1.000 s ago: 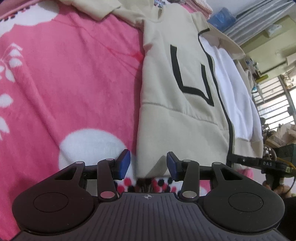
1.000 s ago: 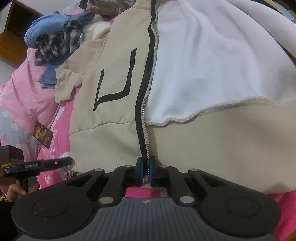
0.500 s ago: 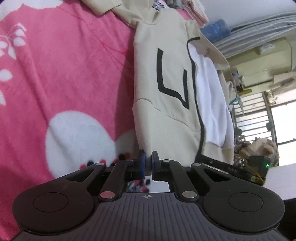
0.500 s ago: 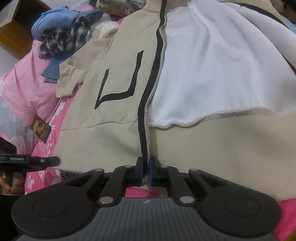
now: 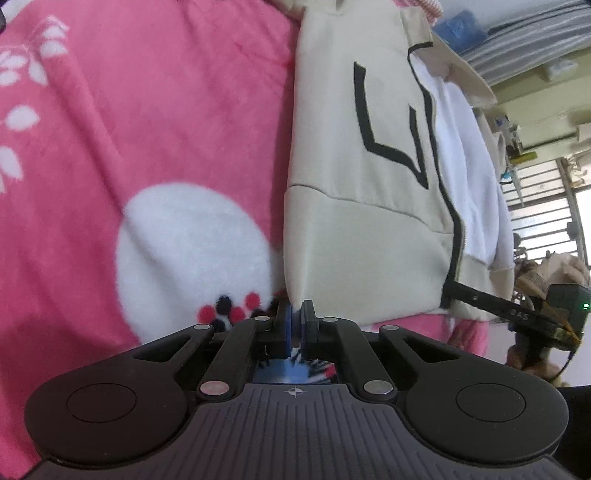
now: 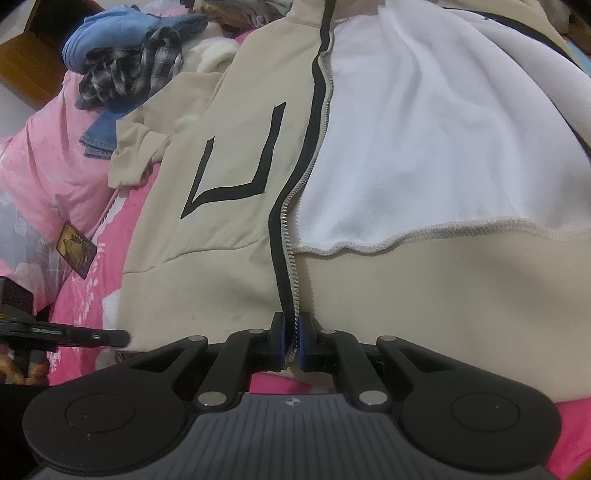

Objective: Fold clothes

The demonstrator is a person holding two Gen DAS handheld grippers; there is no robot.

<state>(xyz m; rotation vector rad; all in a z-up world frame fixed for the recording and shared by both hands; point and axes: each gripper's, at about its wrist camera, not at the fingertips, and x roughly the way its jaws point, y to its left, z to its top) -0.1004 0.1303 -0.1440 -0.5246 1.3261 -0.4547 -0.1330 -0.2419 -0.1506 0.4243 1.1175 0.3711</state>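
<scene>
Cream fleece zip-up jacket with a black angular stripe on its chest [image 5: 369, 206] lies spread flat on a pink plush blanket with white patches [image 5: 129, 147], its front open so that the white lining [image 6: 424, 140] shows on one side. The left hand-held gripper [image 5: 294, 325] has its blue-padded fingers pressed nearly together on the jacket's bottom hem at the outer corner, where the cream fabric meets the blanket. The right hand-held gripper [image 6: 290, 343] is clamped tight on the lower end of the black-edged metal zipper [image 6: 291, 236], the teeth running straight down between its pads at the hem. From the left wrist view the other gripper's black finger reaches the hem near the zipper; from the right wrist view the left gripper's finger touches the hem's far corner. Beyond the jacket's collar sits a heap of clothes: a blue garment [image 6: 122, 33], a black-and-white plaid shirt [image 6: 136, 70] and folded denim [image 6: 99, 133]. A small dark card [image 6: 77, 250] rests on the blanket beside the jacket.
</scene>
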